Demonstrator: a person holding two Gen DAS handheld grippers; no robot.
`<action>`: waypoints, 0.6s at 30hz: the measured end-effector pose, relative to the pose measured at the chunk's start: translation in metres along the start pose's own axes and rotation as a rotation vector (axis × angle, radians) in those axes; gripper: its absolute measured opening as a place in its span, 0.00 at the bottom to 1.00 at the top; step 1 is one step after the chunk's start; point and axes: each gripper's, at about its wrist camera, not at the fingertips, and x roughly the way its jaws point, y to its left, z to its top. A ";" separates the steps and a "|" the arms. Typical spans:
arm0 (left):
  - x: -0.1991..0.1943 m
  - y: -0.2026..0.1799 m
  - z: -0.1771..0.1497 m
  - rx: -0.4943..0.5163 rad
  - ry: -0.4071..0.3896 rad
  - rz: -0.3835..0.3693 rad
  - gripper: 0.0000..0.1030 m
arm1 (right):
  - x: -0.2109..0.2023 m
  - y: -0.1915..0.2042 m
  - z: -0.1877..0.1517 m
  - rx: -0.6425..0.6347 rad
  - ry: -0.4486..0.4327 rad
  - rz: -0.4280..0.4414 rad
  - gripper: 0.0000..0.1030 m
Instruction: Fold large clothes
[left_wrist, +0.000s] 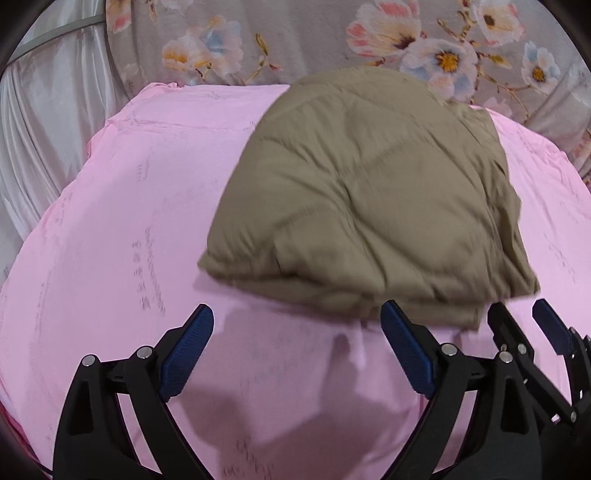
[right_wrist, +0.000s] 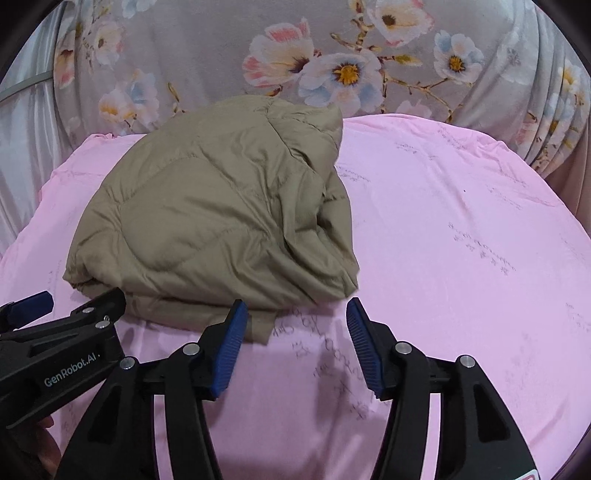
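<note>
Khaki quilted puffer jacket (left_wrist: 365, 199) lies folded into a thick bundle on the pink sheet (left_wrist: 110, 229); a grey floral cloth (right_wrist: 207, 48) hangs behind. Left gripper (left_wrist: 297, 321) stands spread, nothing between its 2 blue pads; right gripper (right_wrist: 293, 314) is parted too, empty, just beside the jacket's near edge.

Folded khaki jacket (right_wrist: 221, 206) on pink sheet (right_wrist: 461, 240)

Pink sheet (left_wrist: 110, 221) on bed, floral grey fabric (right_wrist: 207, 48) behind, white curtain (left_wrist: 44, 110)
</note>
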 end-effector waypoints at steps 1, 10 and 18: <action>-0.003 -0.001 -0.006 0.000 0.007 -0.005 0.87 | -0.002 -0.002 -0.004 -0.001 0.013 0.004 0.54; -0.039 -0.003 -0.041 0.002 0.022 -0.045 0.87 | -0.032 -0.016 -0.043 0.005 0.045 0.029 0.54; -0.057 0.016 -0.072 0.058 -0.008 0.047 0.89 | -0.058 -0.007 -0.072 -0.067 0.064 0.030 0.58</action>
